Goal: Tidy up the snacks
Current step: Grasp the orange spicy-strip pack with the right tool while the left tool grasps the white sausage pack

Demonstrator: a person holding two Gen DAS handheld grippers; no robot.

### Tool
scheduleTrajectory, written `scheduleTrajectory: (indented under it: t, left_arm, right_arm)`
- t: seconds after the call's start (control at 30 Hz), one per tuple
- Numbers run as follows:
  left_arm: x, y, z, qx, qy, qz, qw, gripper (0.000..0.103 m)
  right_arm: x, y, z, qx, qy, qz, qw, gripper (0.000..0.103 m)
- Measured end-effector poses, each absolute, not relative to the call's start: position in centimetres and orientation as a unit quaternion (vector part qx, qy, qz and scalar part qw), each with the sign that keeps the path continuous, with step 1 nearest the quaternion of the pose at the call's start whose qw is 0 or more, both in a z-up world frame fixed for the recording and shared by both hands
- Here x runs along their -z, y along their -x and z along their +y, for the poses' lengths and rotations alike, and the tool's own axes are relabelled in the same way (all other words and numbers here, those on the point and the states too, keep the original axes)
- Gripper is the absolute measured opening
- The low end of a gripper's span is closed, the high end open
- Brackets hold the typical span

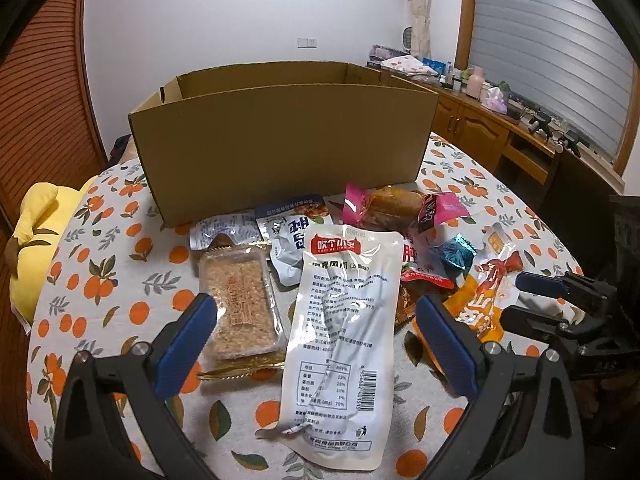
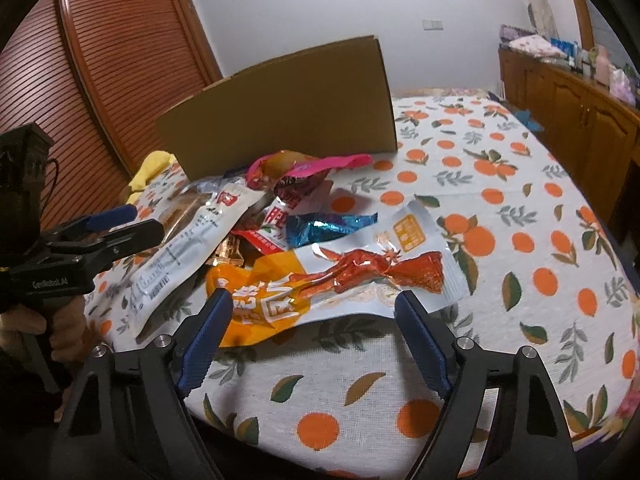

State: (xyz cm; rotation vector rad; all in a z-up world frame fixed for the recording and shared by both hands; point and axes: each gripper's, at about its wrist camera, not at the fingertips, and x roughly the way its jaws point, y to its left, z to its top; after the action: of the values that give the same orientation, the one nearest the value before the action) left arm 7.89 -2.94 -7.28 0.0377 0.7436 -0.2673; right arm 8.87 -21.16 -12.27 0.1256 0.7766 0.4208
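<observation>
The left gripper [image 1: 316, 316] stands wide, holding nothing, its blue pads on either side of a long white pouch [image 1: 340, 336] that lies flat on the counter [image 1: 120, 264] and runs forward between the fingers; whether the pads touch it cannot be told. Just left of that pouch, beside the left finger, lies a clear pack of brown cake [image 1: 240, 304]. Ahead of the gripper the snack heap goes on: a white and blue packet [image 1: 288, 232], a pink wrapper [image 1: 384, 204] and a blue foil sweet [image 1: 456, 254] to the front right, all lying in front of the open cardboard box [image 1: 280, 140], which stands upright beyond them. The right gripper [image 2: 314, 320] is also wide and empty, set at the near edge of an orange pouch [image 2: 320, 284] with a red chicken foot printed on it; the pouch lies between its fingertips and just ahead of them. Past it lie the blue sweet [image 2: 328, 226] and pink wrapper [image 2: 304, 168], with the box [image 2: 288, 116] behind. To the far left of this gripper the left one [image 2: 116, 224] shows over the white pouch [image 2: 188, 248]. A yellow cushion [image 1: 36, 240] sits off the counter's left edge
</observation>
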Motion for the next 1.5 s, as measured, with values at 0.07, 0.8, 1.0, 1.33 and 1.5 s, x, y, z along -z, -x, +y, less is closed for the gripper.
scheduleTrajectory:
  t: [0.07, 0.8, 1.0, 1.33, 1.5]
  left_arm:
    - [7.4, -7.8, -2.8, 0.130, -0.016, 0.363, 0.923, 0.100]
    - [8.3, -9.3, -4.4, 0.184, -0.036, 0.391, 0.901, 0.090]
    - [8.8, -10.2, -5.0, 0.206, -0.043, 0.416, 0.885, 0.088]
    - [9.4, -11.8, -4.9, 0.198, -0.049, 0.451, 0.869, 0.080]
    - [9.9, -11.8, -5.2, 0.197, -0.069, 0.458, 0.864, 0.080]
  right_arm:
    - [12.4, -8.9, -21.3, -0.200, -0.067, 0.381, 0.900, 0.083]
    - [12.4, -11.5, -20.0, -0.200, -0.080, 0.392, 0.894, 0.083]
    - [12.6, -13.2, -19.7, -0.179, -0.059, 0.404, 0.895, 0.082]
    - [12.5, -13.2, -21.0, -0.174, -0.020, 0.409, 0.896, 0.033]
    - [12.4, -13.0, -22.8, -0.176, -0.028, 0.411, 0.894, 0.025]
